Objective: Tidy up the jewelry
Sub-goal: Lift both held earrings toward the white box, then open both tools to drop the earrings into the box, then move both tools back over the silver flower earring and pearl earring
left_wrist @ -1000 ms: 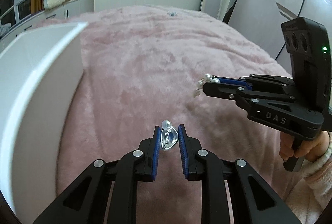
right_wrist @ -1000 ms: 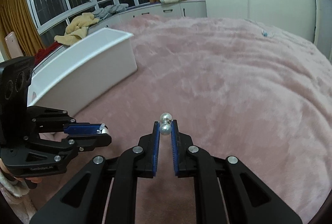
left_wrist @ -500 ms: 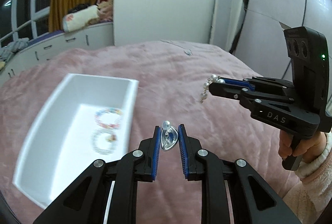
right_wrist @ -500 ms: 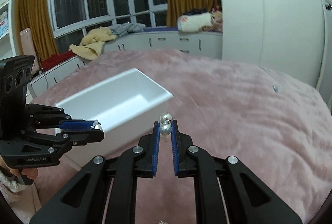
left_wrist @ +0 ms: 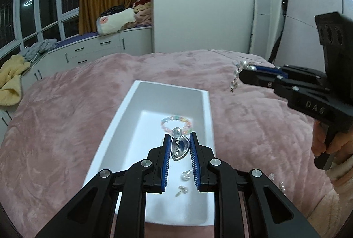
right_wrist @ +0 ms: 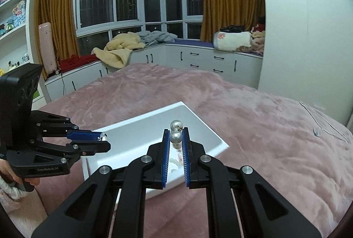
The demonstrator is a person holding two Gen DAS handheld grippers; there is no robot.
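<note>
Presently, left gripper (left_wrist: 179, 147) is clamped on a silver teardrop earring with a pearl top (left_wrist: 178, 145) and right gripper (right_wrist: 175, 138) on a double-pearl drop earring (right_wrist: 175, 132), both poised over the white rectangular plastic tray (left_wrist: 114, 127) at 12 o'clock, presumably for release inside.

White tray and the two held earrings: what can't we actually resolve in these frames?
- White tray: near end hidden by the left gripper in the left wrist view.
- Small pieces on the tray floor: too small to identify.
- Pearl earring in the right gripper: its dangling lower end is hidden by the fingers in the right wrist view.
- Silver earring: its clasp is hidden.
</note>
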